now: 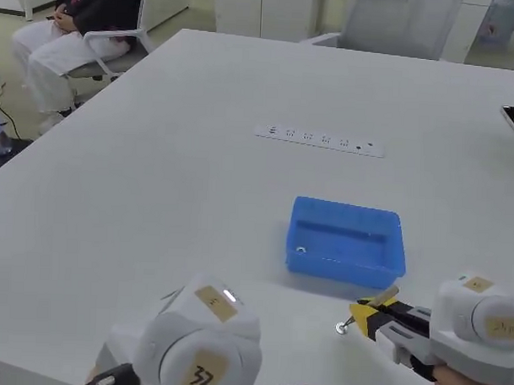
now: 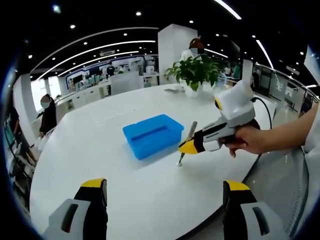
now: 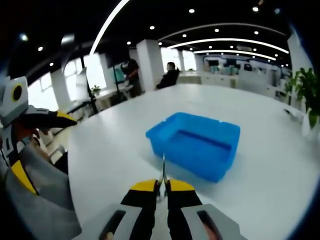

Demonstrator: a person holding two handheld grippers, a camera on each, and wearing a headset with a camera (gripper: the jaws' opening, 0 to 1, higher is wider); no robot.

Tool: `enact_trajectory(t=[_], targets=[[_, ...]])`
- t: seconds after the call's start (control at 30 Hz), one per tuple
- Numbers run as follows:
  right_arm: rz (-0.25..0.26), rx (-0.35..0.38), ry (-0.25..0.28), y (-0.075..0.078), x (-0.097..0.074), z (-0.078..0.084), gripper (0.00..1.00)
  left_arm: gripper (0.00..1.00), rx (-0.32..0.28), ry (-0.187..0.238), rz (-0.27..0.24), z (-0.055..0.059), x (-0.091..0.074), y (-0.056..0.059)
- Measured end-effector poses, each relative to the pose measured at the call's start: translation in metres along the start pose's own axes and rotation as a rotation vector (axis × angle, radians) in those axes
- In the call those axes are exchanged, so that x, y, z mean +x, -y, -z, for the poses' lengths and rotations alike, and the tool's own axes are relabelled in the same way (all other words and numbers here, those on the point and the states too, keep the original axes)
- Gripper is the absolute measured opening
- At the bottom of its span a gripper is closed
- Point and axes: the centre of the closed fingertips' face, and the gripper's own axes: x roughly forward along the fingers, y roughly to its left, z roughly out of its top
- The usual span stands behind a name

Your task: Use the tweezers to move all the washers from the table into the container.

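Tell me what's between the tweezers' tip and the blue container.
Just bare table, in the head view and left gripper view alike; tweezers and container don't touch.

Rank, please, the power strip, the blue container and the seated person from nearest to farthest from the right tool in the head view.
1. Blue container, just beyond the right tool.
2. Power strip, mid-table behind it.
3. Seated person, past the table's far left corner.
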Motion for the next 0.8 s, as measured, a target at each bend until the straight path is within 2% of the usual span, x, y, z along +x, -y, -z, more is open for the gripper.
enact_trajectory(t=[0.3,0.5,0.6,0.67,0.8], targets=[[-0.002,0.008,-0.004,-0.001,-0.001,0.002,0.04,0.99,0.007,-0.005,0.002,0.001,0.001,0.0],[0.006,-0.025,-0.011,-0.003,0.001,0.001,0.04,0.99,0.006,-0.007,0.003,0.002,0.002,0.0],[0.009,-0.081,-0.031,-0.007,0.002,0.001,0.03,0.99,0.005,-0.005,-0.002,0.003,0.002,-0.001],[0.019,-0.16,-0.049,-0.008,0.002,0.0,0.03,0.99,-0.002,-0.002,-0.001,0.003,0.002,-0.001],[0.02,-0.22,-0.079,-0.014,0.005,0.0,0.03,0.99,-0.006,-0.003,0.004,0.004,0.004,0.0]])
